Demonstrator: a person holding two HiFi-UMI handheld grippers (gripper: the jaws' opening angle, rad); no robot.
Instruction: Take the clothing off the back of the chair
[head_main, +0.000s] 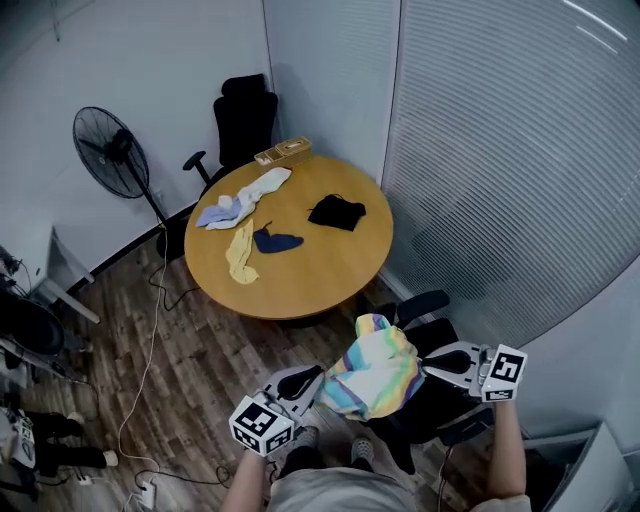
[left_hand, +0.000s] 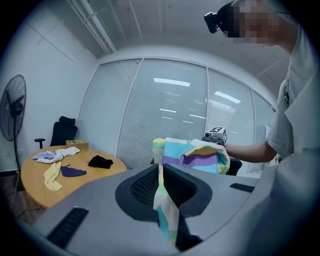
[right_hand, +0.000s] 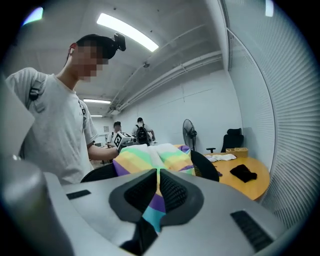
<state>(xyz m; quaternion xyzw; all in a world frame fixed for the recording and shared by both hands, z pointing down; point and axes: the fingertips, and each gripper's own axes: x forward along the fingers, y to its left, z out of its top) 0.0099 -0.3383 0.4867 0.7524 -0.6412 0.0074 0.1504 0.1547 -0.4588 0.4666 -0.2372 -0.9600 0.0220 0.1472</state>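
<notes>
A pastel striped garment (head_main: 378, 369) hangs between my two grippers above the black office chair (head_main: 432, 345) at the table's near side. My left gripper (head_main: 318, 381) is shut on the garment's left edge, the cloth (left_hand: 162, 200) pinched between its jaws. My right gripper (head_main: 424, 366) is shut on its right edge, the striped fabric (right_hand: 156, 197) running down between its jaws. In the right gripper view the chair back (right_hand: 206, 166) shows just behind the bunched garment (right_hand: 150, 157). In the left gripper view the right gripper (left_hand: 215, 135) appears beyond the cloth.
A round wooden table (head_main: 300, 270) holds a black cloth (head_main: 337, 212), a navy piece (head_main: 275, 241), a yellow sock (head_main: 240, 254), white clothing (head_main: 248, 197) and a wooden box (head_main: 283, 151). A second black chair (head_main: 240, 125) and a standing fan (head_main: 112, 152) stand behind. Blinds (head_main: 500, 150) line the right wall.
</notes>
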